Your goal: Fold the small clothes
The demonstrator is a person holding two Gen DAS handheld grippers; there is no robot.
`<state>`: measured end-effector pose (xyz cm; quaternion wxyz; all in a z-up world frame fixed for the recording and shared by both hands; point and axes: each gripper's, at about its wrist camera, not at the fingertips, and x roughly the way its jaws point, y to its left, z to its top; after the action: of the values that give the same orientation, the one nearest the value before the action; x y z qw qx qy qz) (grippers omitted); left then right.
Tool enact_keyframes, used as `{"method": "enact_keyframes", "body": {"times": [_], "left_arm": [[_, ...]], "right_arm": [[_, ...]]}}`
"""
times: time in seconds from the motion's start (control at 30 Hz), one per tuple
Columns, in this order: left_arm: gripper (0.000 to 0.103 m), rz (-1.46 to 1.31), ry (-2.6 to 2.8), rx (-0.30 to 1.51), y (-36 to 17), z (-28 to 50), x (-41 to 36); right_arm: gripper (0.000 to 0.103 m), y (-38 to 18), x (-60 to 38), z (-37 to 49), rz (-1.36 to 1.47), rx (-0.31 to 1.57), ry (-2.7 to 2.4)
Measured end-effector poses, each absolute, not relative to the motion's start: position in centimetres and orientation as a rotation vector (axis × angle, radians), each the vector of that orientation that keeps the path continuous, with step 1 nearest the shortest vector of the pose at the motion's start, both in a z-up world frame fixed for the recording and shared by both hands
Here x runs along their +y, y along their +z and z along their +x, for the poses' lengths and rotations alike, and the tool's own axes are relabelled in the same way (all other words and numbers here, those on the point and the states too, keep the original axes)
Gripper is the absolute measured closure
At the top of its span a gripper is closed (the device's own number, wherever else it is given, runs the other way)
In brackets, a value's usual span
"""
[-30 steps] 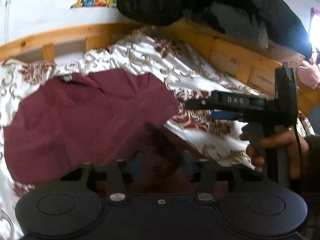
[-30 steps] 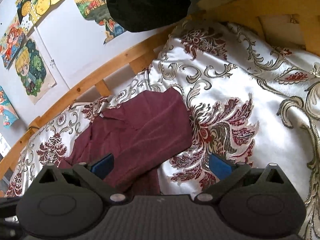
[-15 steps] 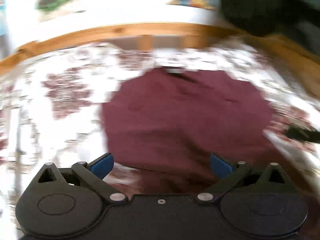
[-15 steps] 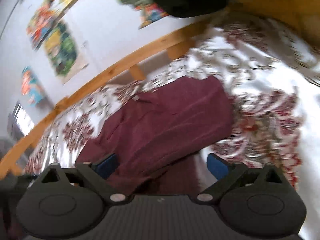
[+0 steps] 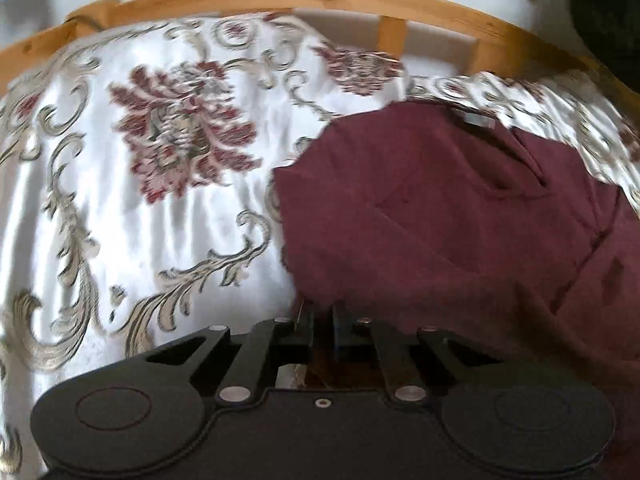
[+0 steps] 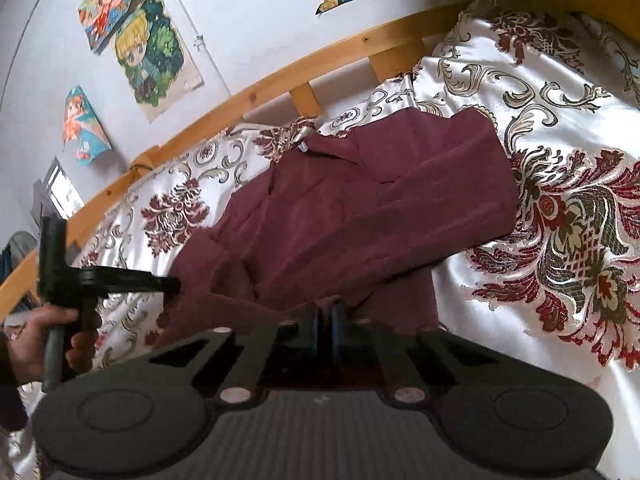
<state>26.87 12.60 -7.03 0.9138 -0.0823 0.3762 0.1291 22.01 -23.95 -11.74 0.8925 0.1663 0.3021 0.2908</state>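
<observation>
Left tongs (image 5: pixel 323 322) pinching maroon garment (image 5: pixel 440 216) (near edge), floral bedspread (image 5: pixel 140 200)

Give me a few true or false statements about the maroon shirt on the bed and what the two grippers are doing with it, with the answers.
1. Both grippers are shut on the near edge of the maroon shirt. True: the left gripper and the right gripper each have their fingers pinched together on the fabric.
2. The shirt lies on a plain blue sheet. False: it lies on a white floral bedspread.
3. The shirt's small white label is at the end far from the right gripper. True.
4. The shirt is already folded into a neat small square. False: it is spread out and creased.
5. A wooden bed rail runs behind the shirt. True.
</observation>
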Motion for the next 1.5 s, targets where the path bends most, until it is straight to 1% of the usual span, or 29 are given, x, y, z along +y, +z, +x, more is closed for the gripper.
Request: {"method": "enact_keyframes", "body": {"times": [0.13,0.23,0.27,0.33,0.4,0.43,0.47,0.53,0.57,0.6,0.63,0.67,0.73,0.77,0.8,0.87,0.9,0.93,1.0,1.07,1.13,1.2,1.23,1.27,1.3,1.33,1.37,1.43,1.5], "left_arm": [[0.098,-0.098,0.413,0.784,-5.6,26.6,11.8],[0.096,-0.075,0.418,0.862,-6.3,27.9,12.2],[0.091,-0.098,0.398,0.868,-6.5,28.0,12.5],[0.073,-0.145,0.393,0.819,-6.3,27.3,12.8],[0.037,-0.158,0.397,0.762,-5.7,26.7,13.0],[0.032,-0.152,0.391,0.735,-5.3,26.7,13.0],[0.031,-0.142,0.381,0.715,-5.0,26.9,13.0],[0.031,-0.126,0.357,0.700,-4.6,27.9,13.0],[0.031,-0.115,0.346,0.703,-4.5,28.7,13.1],[0.031,-0.096,0.336,0.720,-4.7,29.8,13.2],[0.031,-0.078,0.331,0.748,-5.0,30.9,13.3],[0.034,-0.064,0.325,0.780,-5.4,32.0,13.5],[0.057,-0.055,0.313,0.827,-6.3,34.0,13.9],[0.078,-0.067,0.309,0.832,-6.5,34.4,14.1],[0.093,-0.090,0.309,0.822,-6.5,34.6,14.3],[0.097,-0.125,0.329,0.766,-6.1,34.3,14.6],[0.097,-0.130,0.349,0.727,-5.9,33.9,14.6],[0.097,-0.132,0.369,0.693,-5.7,33.4,14.6],[0.097,-0.128,0.403,0.673,-5.9,33.1,14.8],[0.096,-0.118,0.426,0.725,-6.6,33.6,15.1],[0.090,-0.137,0.439,0.762,-7.5,34.0,15.6],[0.069,-0.157,0.468,0.763,-7.6,33.9,15.8],[0.062,-0.164,0.482,0.756,-7.4,33.7,15.9],[0.047,-0.172,0.482,0.746,-7.2,33.4,15.9],[0.035,-0.177,0.472,0.735,-6.9,33.1,15.9],[0.032,-0.180,0.454,0.721,-6.5,32.6,15.8],[0.031,-0.181,0.443,0.710,-6.3,32.2,15.7],[0.025,-0.184,0.428,0.695,-5.7,30.9,15.2],[0.012,-0.167,0.416,0.674,-5.6,29.2,14.4]], "right_arm": [[0.100,-11.5,-24.2,22.1,0.403,0.641,0.644],[0.100,-11.8,-23.7,22.4,0.392,0.702,0.635],[0.100,-12.1,-23.6,22.5,0.385,0.714,0.629],[0.100,-12.4,-23.8,22.6,0.392,0.729,0.621],[0.100,-12.4,-24.0,22.6,0.404,0.723,0.623],[0.099,-12.3,-24.0,22.5,0.395,0.715,0.625],[0.096,-12.1,-23.8,22.3,0.372,0.701,0.623],[0.085,-11.8,-23.5,21.8,0.328,0.664,0.624],[0.073,-11.8,-23.4,21.7,0.326,0.658,0.634],[0.066,-11.9,-23.4,21.6,0.337,0.660,0.646],[0.062,-12.0,-23.5,21.7,0.356,0.664,0.656],[0.061,-12.2,-23.5,21.7,0.366,0.671,0.661],[0.061,-12.4,-23.5,21.9,0.365,0.678,0.657],[0.063,-12.5,-23.5,21.9,0.365,0.680,0.655],[0.066,-12.6,-23.6,22.0,0.367,0.682,0.652],[0.092,-12.7,-23.8,22.1,0.373,0.683,0.647],[0.097,-12.7,-23.9,22.1,0.376,0.680,0.646],[0.100,-12.6,-23.9,22.0,0.376,0.677,0.642],[0.100,-12.3,-23.8,21.9,0.352,0.678,0.635],[0.100,-12.4,-23.5,21.9,0.330,0.688,0.646],[0.100,-12.9,-23.2,22.0,0.321,0.718,0.641],[0.100,-13.2,-23.4,22.2,0.340,0.737,0.631],[0.098,-13.1,-23.5,22.2,0.343,0.735,0.626],[0.093,-12.9,-23.7,22.0,0.340,0.722,0.625],[0.091,-12.6,-23.7,21.8,0.325,0.704,0.619],[0.082,-12.3,-23.6,21.6,0.304,0.685,0.615],[0.067,-12.0,-23.5,21.4,0.281,0.667,0.613],[0.050,-11.6,-23.2,21.0,0.242,0.636,0.611],[0.045,-11.4,-22.8,20.8,0.210,0.627,0.612]]}}
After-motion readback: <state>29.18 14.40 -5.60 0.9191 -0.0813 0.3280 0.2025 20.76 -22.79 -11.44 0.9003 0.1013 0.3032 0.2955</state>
